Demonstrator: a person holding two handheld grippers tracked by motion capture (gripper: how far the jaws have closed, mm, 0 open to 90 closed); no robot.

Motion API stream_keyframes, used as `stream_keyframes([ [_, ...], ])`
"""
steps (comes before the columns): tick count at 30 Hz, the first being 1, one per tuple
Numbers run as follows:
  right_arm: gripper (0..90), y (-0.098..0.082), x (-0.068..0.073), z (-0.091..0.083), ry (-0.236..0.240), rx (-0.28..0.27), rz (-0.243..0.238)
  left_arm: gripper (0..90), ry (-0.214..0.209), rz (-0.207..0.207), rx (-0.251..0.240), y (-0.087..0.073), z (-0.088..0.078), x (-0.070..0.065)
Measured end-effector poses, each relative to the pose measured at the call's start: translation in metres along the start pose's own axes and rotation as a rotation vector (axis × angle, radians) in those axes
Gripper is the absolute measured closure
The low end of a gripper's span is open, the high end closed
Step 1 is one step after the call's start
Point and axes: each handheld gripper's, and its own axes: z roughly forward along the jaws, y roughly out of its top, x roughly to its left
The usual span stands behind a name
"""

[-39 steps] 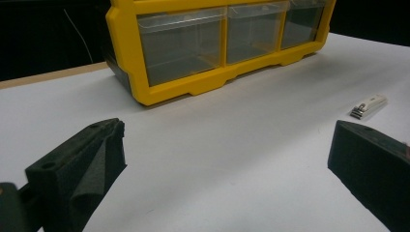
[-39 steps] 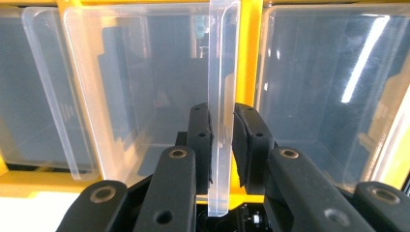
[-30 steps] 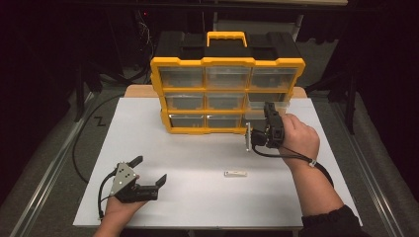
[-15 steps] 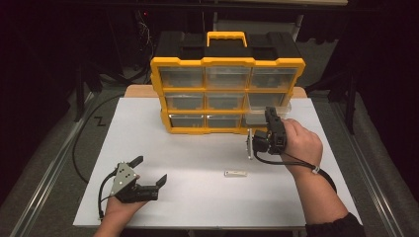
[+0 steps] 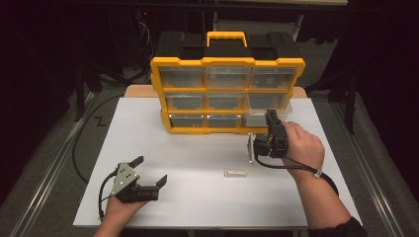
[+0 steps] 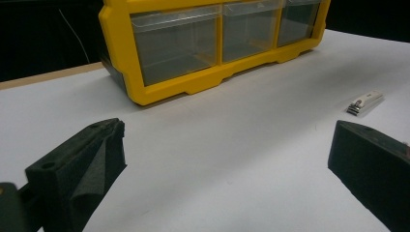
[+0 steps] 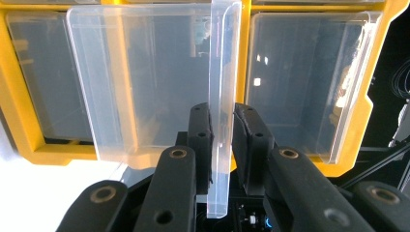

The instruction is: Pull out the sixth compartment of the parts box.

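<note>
A yellow and black organizer [image 5: 227, 94] with clear drawers stands at the back of the white table. My right gripper [image 5: 269, 119] is shut on the front lip [image 7: 223, 72] of a clear drawer [image 7: 145, 87], which sticks out from the bottom right slot [image 5: 257, 120]. The black pads [image 7: 200, 130] press on that lip from both sides. My left gripper [image 5: 150, 170] rests at the front left of the table, open, with nothing between its jaws [image 6: 227, 154]. A small nail clipper [image 5: 235, 173] lies on the table between the two hands [image 6: 366, 103].
The white tabletop [image 5: 197, 207] runs from the organizer to the near edge. Black cables [image 5: 79, 148] trail off the left side. Dark floor and rails surround the table.
The right hand has drawn back a little toward the near edge with the drawer in its grip. The left gripper has stayed where it was.
</note>
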Motion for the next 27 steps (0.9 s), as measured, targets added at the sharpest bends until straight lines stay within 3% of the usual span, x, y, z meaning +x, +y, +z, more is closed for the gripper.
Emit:
stream_keyframes([
  [27,80.4,-0.002,0.005,-0.014,-0.02,-0.017,0.005,0.4,0.003,-0.001,0.002,0.0,0.0,0.001],
])
